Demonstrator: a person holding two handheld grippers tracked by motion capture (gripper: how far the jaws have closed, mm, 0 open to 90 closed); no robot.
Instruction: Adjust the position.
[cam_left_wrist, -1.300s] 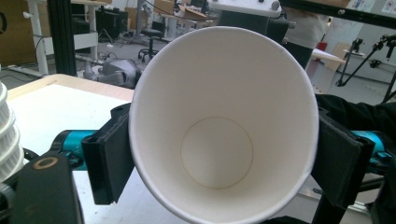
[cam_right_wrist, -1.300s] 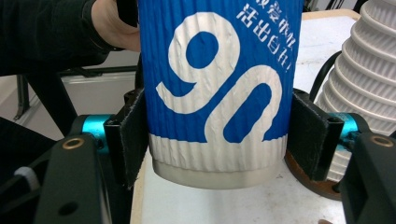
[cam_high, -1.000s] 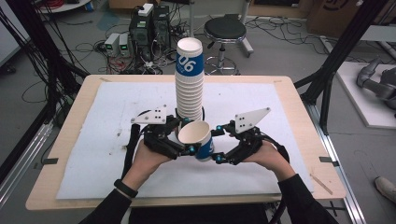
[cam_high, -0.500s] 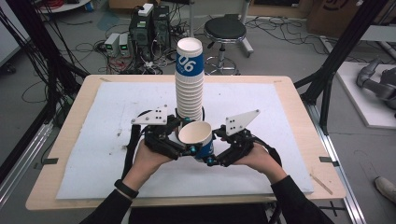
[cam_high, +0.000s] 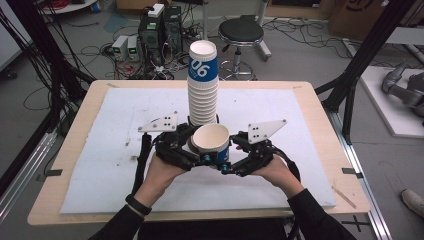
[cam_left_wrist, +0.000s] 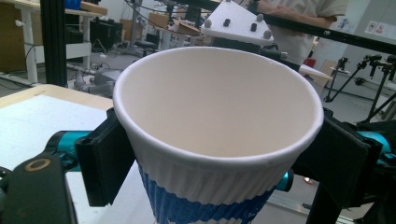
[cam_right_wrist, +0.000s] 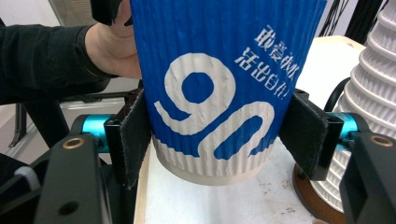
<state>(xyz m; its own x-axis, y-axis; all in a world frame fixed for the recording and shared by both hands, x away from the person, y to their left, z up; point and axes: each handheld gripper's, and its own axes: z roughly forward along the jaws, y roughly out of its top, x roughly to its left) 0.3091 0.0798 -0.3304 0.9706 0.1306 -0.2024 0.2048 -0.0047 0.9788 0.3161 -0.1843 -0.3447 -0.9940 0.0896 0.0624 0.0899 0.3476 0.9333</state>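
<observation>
Both hands reach in from the table's (cam_high: 320, 125) near edge, wrists angled inward. The right gripper (cam_high: 235, 159) clamps the ribbed blue-and-white paper cup (cam_high: 212, 142) by its walls. The left gripper (cam_high: 192, 152), its jaws just opening, stands beside the rim. Behind rises a tall stack of cups (cam_high: 202, 85), mid-table.

Wooden table (cam_high: 320, 107), pale edge showing all round. White sheet (cam_high: 100, 150) covers most of its top, marked with small dark specks left of the left claw (cam_high: 192, 150). Tall stack of paper cups (cam_high: 202, 92) stands on the sheet just beyond both claws.
</observation>
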